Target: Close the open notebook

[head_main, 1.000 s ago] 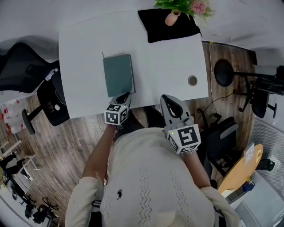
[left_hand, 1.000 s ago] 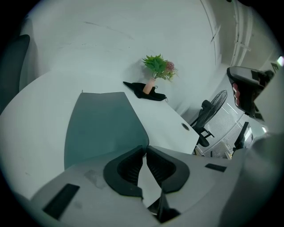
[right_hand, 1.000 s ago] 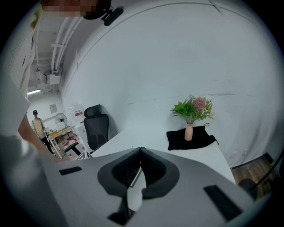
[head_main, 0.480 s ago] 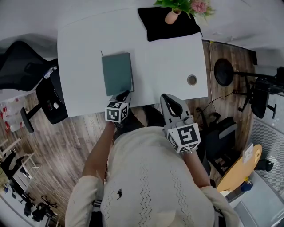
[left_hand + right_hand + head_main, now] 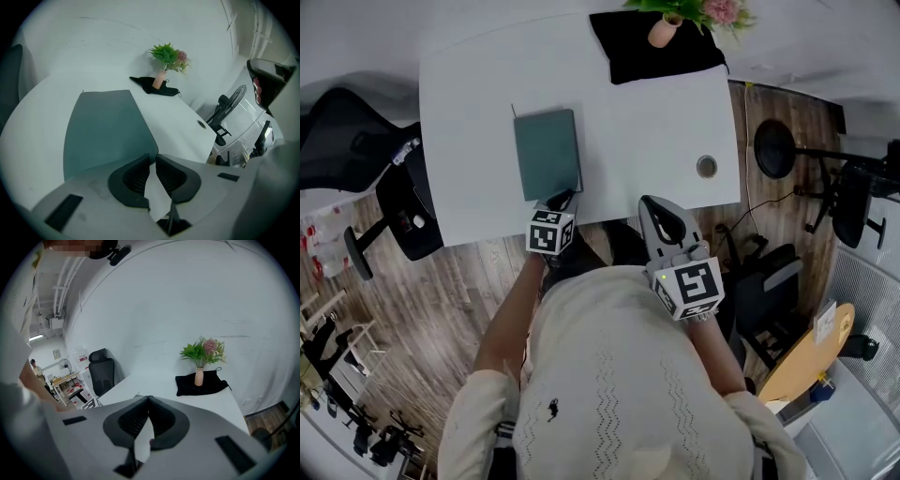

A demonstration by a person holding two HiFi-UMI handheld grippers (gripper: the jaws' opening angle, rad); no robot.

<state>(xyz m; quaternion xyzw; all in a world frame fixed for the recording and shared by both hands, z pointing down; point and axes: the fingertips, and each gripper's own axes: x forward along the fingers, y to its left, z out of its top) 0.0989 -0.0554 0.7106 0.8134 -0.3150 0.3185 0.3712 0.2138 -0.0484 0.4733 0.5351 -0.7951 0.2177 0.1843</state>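
White desk [image 5: 180, 119] bears closed notebook [image 5: 105, 126] just beyond left hand-held gripper [image 5: 153, 158], empty jaws just parting.

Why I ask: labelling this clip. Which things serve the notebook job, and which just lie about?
Job: notebook; left tool, jaws just been opening, nothing between; table.
Lying about: vase, cloth, chair, right tool.

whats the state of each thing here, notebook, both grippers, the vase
notebook: closed, flat on the white table
left gripper: jaws slightly apart, have just been opening, nothing between them, tips by the notebook's near corner
right gripper: jaws together, empty
vase: upright on the black cloth
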